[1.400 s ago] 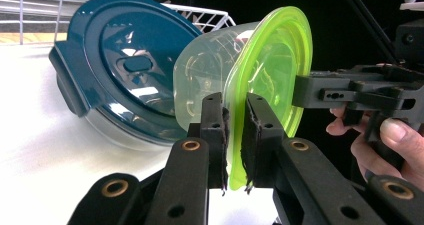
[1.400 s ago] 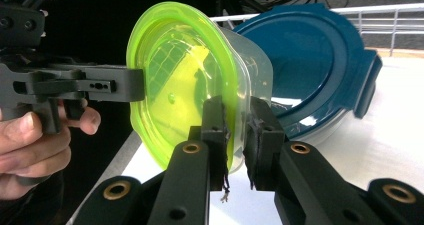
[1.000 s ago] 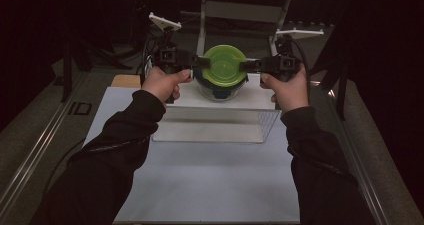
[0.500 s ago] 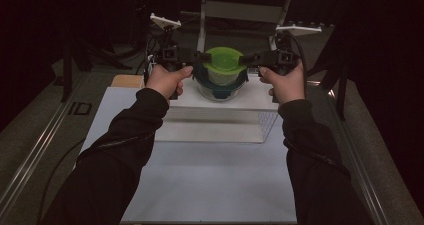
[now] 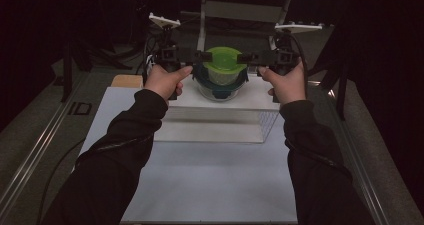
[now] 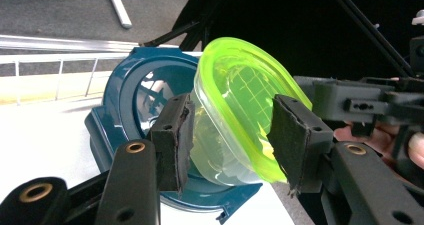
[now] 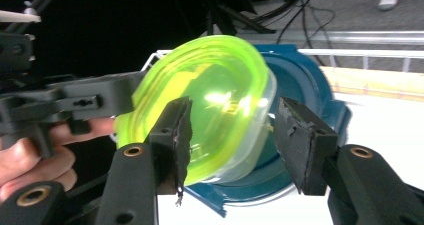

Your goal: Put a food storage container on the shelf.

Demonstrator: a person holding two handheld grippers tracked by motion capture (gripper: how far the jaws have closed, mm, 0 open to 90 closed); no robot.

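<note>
Two sets of tongs in play here, one per hand, both aimed inward at the same stack from opposite sides. Nearest the camera in the high view are the dark sleeves, then the white tabletop [image 5: 210,185], then a clear box-like riser [image 5: 215,120] with a white top.

On that riser sits a clear round bowl with a dark teal plastic rim [image 5: 220,85], and nested in it, tipped at a slant, is a smaller clear tub with a neon green lid [image 5: 223,60].

The left tongs [image 6: 232,137] have just been opening. Their pads stand on either side of the green-lidded tub with a gap, so it's between the jaws but not pinched as far as I can see. Same deal with the right tongs [image 7: 235,142]: also just been opening, roughly half spread, the tub's edge between the pads without them pressing on it. In the high view the left tongs [image 5: 200,57] and right tongs [image 5: 245,58] sit just beside the lid on either side.

So I'd read this as the release step: the small tub has been set into the big bowl and both grips are letting go. Next move probably calls for backing both hands straight outward, level, without clipping the lid, since the tub is leaning and a nudge could flip it out.
</note>
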